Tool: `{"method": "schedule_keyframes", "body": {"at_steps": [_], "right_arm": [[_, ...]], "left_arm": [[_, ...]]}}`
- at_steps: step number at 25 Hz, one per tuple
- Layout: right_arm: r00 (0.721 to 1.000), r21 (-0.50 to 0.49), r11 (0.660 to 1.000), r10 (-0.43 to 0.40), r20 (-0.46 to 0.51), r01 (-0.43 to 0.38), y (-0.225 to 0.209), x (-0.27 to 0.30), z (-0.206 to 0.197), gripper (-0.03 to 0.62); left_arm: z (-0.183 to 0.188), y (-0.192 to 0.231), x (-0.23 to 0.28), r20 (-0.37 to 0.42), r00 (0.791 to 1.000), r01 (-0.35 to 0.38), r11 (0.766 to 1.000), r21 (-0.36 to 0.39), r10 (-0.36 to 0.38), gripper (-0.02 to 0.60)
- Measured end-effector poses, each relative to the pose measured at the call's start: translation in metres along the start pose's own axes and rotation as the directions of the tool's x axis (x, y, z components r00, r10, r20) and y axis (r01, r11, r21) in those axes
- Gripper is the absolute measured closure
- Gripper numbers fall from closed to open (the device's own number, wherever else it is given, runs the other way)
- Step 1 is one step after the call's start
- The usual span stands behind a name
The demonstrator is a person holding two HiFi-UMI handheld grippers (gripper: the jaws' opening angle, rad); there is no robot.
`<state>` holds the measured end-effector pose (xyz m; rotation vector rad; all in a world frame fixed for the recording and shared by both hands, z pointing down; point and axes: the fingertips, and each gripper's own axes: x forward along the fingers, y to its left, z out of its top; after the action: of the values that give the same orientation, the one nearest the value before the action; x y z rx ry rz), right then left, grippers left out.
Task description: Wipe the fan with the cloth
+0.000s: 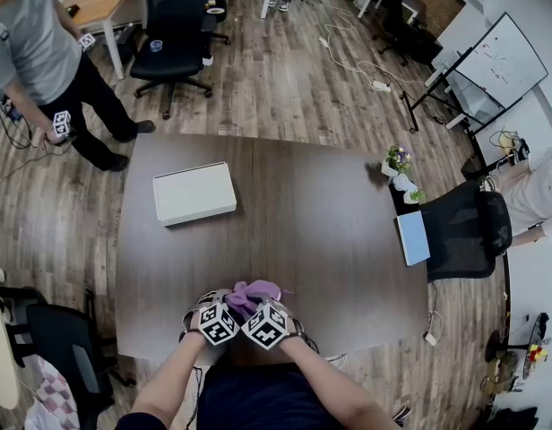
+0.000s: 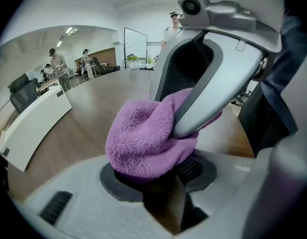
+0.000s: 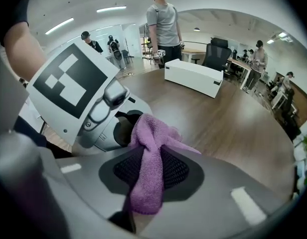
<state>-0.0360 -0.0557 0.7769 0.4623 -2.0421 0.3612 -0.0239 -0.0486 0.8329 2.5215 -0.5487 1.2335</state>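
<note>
The purple cloth (image 1: pixel 254 291) is bunched between the 2 grippers at the near edge of the brown worktop (image 1: pixel 312 231). The left gripper (image 2: pixel 158 176) has its fingers set wide, clamped around a thick wad of the cloth. The right gripper (image 3: pixel 146 172) has its fingers pinched nearly together on a thin fold, 1 finger pressing the wad's side. A white box (image 1: pixel 194 193) lies well apart.

No legible text, label, brand or number anywhere in view.
</note>
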Motion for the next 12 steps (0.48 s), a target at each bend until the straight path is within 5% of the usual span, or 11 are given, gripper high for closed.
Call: {"method": "schedule_keyframes", "body": {"at_steps": [6, 12], "right_arm": [[1.0, -0.055, 0.998, -0.017, -0.013, 0.016, 0.0, 0.004, 0.002, 0.491], [0.995, 0.02, 0.995, -0.097, -0.011, 0.097, -0.029, -0.009, -0.019, 0.496]], "left_arm": [[-0.001, 0.001, 0.0, -0.003, 1.0, -0.003, 1.0, -0.002, 0.003, 0.398], [0.0, 0.002, 0.001, -0.005, 1.0, -0.009, 1.0, -0.024, 0.009, 0.405]]}}
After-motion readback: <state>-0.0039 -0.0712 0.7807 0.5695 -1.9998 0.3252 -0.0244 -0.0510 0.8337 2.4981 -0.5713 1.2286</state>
